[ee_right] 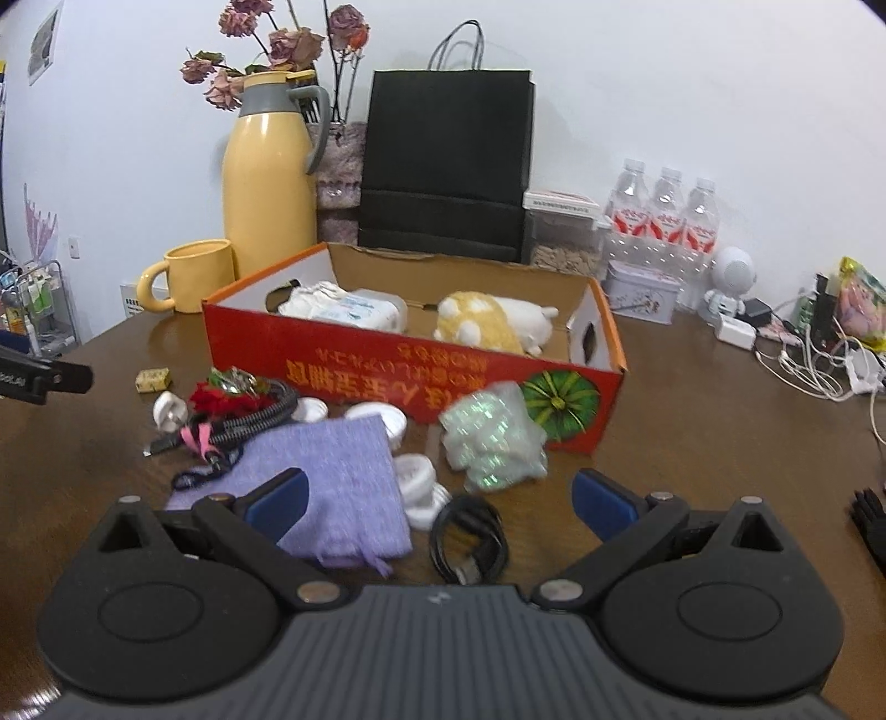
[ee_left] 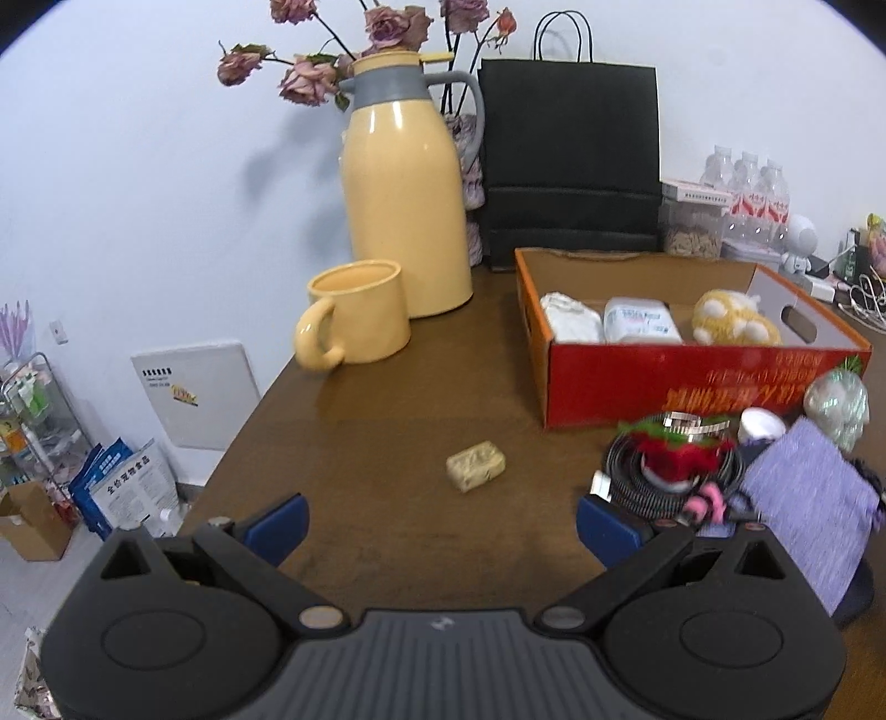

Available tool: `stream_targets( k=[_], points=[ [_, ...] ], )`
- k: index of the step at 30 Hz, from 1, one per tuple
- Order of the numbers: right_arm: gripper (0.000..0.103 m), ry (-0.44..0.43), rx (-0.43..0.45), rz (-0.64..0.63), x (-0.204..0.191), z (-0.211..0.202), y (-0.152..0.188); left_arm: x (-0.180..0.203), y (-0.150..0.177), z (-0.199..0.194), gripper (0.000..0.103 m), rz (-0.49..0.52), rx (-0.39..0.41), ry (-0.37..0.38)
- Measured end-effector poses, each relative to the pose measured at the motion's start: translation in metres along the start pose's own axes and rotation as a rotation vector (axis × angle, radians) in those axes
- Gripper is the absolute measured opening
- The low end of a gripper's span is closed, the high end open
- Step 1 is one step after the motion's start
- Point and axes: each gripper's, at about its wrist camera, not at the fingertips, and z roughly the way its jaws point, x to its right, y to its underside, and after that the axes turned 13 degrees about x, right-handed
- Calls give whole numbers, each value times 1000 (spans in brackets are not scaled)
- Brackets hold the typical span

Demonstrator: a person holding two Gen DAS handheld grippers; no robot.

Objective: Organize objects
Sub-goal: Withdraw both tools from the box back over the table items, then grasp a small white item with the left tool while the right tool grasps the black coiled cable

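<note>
A red cardboard box (ee_left: 664,382) (ee_right: 387,371) stands on the brown table and holds white packets (ee_right: 354,307) and a yellow-and-white plush toy (ee_right: 487,321). In front of it lie a purple cloth pouch (ee_right: 338,476), a shiny green-white wrapped bundle (ee_right: 493,437), a coiled black cable (ee_right: 470,537), white lids (ee_right: 382,415), a red flower piece on a braided cable (ee_left: 675,459) and a small beige block (ee_left: 476,465). My left gripper (ee_left: 443,526) hovers open just short of the beige block. Over the pouch and black cable my right gripper (ee_right: 437,504) stands open, empty.
A yellow thermos (ee_left: 404,188) and yellow mug (ee_left: 354,315) stand at the back left, with dried roses (ee_left: 382,27) and a black paper bag (ee_left: 570,160) behind the box. Water bottles (ee_right: 664,216), a tin (ee_right: 642,291), chargers and white cables (ee_right: 803,360) crowd the right side.
</note>
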Motion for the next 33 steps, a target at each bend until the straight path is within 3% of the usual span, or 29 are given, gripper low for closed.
stream_targets(
  k=[16,23,29,32,33],
  points=[
    [103,76,-62,22,29,5,28,14,14,14,103,-4,-28,28],
    [103,58,-98,21,35,25,34,33,9,36,100,15,-11,53],
    [103,41,-124,35,38,39,37,42,5,57,77,-26,-10,106],
    [103,32,-138,42,39,46,38,44,6,66,55,-56,-29,138],
    [103,21,-140,51,39,47,38,45,7,68,41,-66,-40,141]
  ],
)
